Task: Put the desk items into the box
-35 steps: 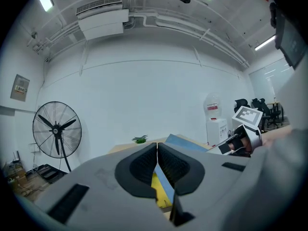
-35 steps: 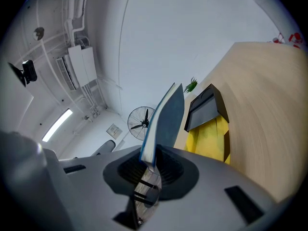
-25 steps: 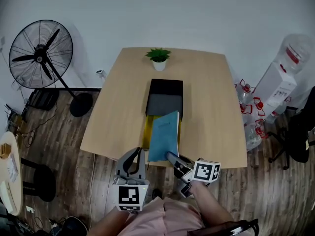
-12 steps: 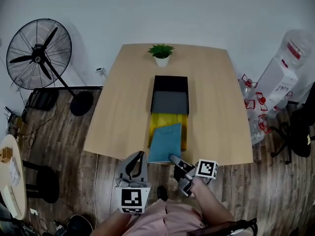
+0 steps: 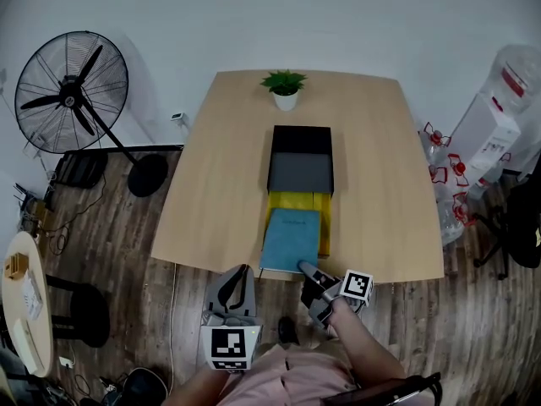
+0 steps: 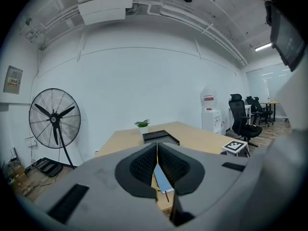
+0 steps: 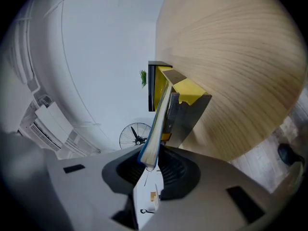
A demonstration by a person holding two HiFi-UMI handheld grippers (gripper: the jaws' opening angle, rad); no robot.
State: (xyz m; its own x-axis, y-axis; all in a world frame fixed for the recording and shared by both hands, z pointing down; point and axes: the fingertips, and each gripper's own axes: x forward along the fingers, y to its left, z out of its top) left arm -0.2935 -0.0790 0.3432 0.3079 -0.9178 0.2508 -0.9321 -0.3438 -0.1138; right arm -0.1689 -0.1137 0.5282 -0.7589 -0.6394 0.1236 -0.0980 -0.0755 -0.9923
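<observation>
The left hand-held gripper (image 5: 240, 271), jaws pressed together with nothing between them, hangs just off the near edge of the pale wooden table (image 5: 211, 184). To its right, the right hand-held gripper (image 5: 303, 267) clamps the near corner of a flat blue notebook (image 5: 292, 240), which lies over the open yellow box (image 5: 297, 200) (black lid beyond it).

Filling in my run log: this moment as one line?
right gripper shut on blue book | book over yellow item, outside black box | left gripper shut, empty
</observation>
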